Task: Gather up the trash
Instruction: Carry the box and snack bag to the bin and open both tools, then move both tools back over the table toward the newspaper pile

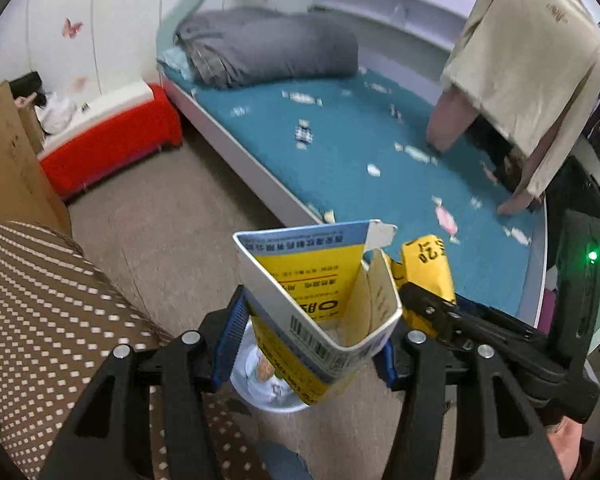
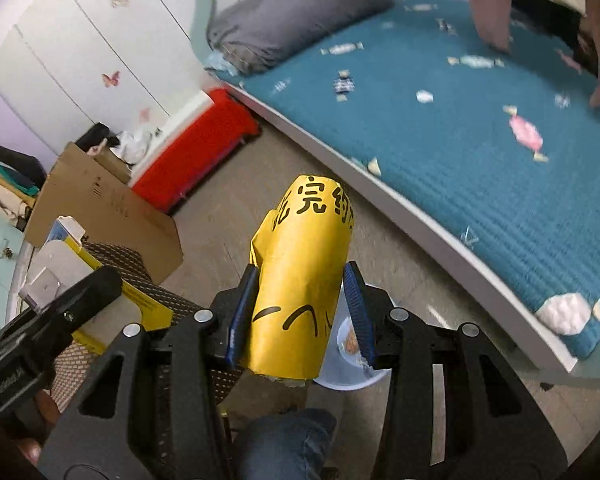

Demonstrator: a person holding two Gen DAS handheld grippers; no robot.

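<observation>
My left gripper (image 1: 312,320) is shut on an open white, yellow and blue carton (image 1: 320,300), with the blue pads (image 1: 232,336) pressing its sides. Under it on the floor stands a pale round bin (image 1: 256,384) with a few scraps inside. My right gripper (image 2: 300,308) is shut on a rolled yellow paper packet (image 2: 300,272) with black characters. It hangs over the rim of the same bin (image 2: 340,376). In the left wrist view the yellow packet (image 1: 428,272) shows just right of the carton. The right wrist view has the carton (image 2: 72,264) at the left.
A bed with a teal cover (image 1: 360,152) and grey duvet (image 1: 268,48) fills the far side. A person in a beige shirt (image 1: 532,52) leans on it. A red bench (image 1: 112,140), a cardboard box (image 2: 104,208) and a brown dotted cushion (image 1: 52,312) lie left.
</observation>
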